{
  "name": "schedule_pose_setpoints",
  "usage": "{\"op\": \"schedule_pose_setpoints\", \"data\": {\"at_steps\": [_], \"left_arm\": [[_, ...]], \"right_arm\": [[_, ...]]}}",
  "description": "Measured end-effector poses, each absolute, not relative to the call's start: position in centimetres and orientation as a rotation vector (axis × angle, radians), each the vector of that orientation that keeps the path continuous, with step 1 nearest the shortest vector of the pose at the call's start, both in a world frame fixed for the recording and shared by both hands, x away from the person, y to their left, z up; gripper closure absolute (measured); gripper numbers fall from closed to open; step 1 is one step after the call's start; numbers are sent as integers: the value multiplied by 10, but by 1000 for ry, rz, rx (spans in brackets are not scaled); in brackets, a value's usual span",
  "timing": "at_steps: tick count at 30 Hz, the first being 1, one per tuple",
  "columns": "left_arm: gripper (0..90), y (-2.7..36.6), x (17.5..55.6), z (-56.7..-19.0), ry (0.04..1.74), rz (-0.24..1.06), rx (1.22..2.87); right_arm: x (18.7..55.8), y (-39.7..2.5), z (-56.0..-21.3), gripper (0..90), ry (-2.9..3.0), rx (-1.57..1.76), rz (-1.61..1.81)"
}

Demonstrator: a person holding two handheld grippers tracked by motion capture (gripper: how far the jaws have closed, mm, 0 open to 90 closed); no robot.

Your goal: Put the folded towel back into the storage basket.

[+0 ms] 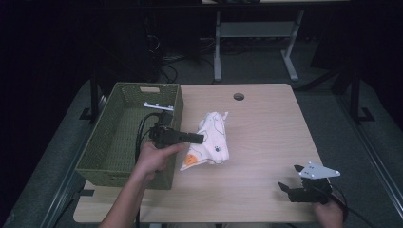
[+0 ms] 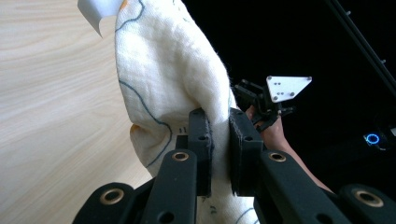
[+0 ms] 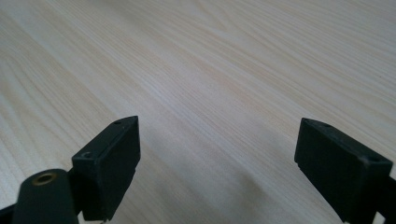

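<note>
A white cloth [image 1: 212, 139] with thin dark line drawings and an orange patch lies bunched at the middle of the wooden table [image 1: 266, 123]. My left gripper [image 1: 198, 138] reaches in from the left and is shut on a fold of the cloth [image 2: 168, 79], which hangs between its jaws above the tabletop. My right gripper [image 1: 291, 178] rests near the table's front right corner, open, with bare wood [image 3: 210, 93] between its jaws. In the left gripper view the right gripper [image 2: 261, 100] appears farther off, held by a hand.
A green woven basket [image 1: 107, 156] stands at the table's left side, just beside my left hand. A round cable hole [image 1: 238, 97] sits near the far edge. Desk legs and cables stand on the dark floor beyond.
</note>
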State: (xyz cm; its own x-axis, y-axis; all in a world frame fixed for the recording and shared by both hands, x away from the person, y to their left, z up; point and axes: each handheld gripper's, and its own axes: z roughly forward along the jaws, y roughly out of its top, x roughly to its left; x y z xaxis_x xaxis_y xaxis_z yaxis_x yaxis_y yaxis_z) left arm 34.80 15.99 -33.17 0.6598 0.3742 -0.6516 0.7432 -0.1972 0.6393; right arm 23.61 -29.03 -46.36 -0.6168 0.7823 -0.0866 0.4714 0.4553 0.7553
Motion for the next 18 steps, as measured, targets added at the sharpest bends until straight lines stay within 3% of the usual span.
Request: {"op": "schedule_pose_setpoints", "data": {"at_steps": [18], "left_arm": [[823, 200, 345, -309, 936, -363, 1790]], "right_arm": [[236, -288, -463, 137, 2287, 1047, 982]]}}
